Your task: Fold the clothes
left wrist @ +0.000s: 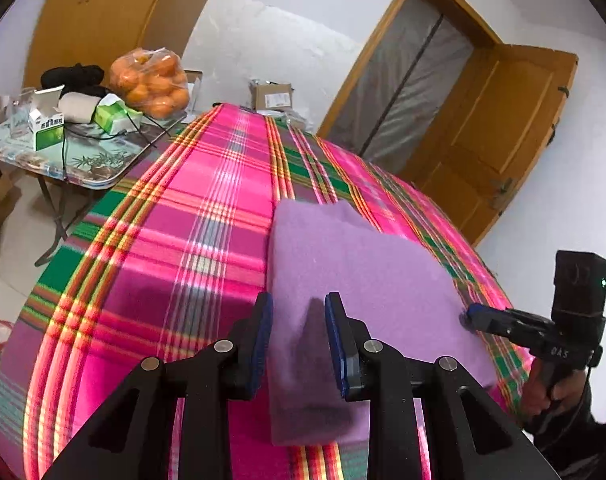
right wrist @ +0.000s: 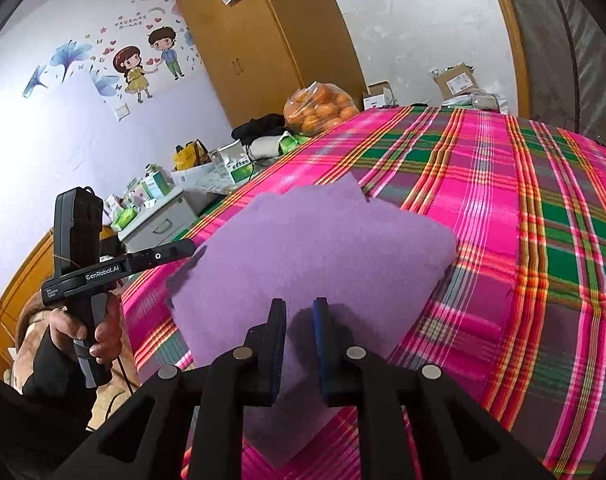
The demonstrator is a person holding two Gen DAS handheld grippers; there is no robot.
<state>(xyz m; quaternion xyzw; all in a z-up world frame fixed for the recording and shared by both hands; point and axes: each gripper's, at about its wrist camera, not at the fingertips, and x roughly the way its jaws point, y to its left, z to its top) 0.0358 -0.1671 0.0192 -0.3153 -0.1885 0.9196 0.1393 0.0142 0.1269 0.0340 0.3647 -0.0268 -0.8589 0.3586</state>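
Note:
A folded purple fleece cloth (left wrist: 363, 280) lies on the pink plaid bedcover (left wrist: 175, 240); it also shows in the right wrist view (right wrist: 323, 248). My left gripper (left wrist: 299, 308) is open, its fingers astride the cloth's left edge, just above it. My right gripper (right wrist: 299, 312) is open over the cloth's near right part, nothing between its pads. In the left wrist view the right gripper's fingertips (left wrist: 469, 316) touch the cloth's right edge. In the right wrist view the left gripper (right wrist: 189, 248) reaches the cloth's left edge.
A side table (left wrist: 83, 168) to the left carries a bag of oranges (left wrist: 151, 80), small boxes and dark clothing. A wooden wardrobe (right wrist: 255, 40) stands behind it. A wooden door (left wrist: 495, 136) stands open at the right. A cardboard box (left wrist: 271, 96) sits beyond the bed.

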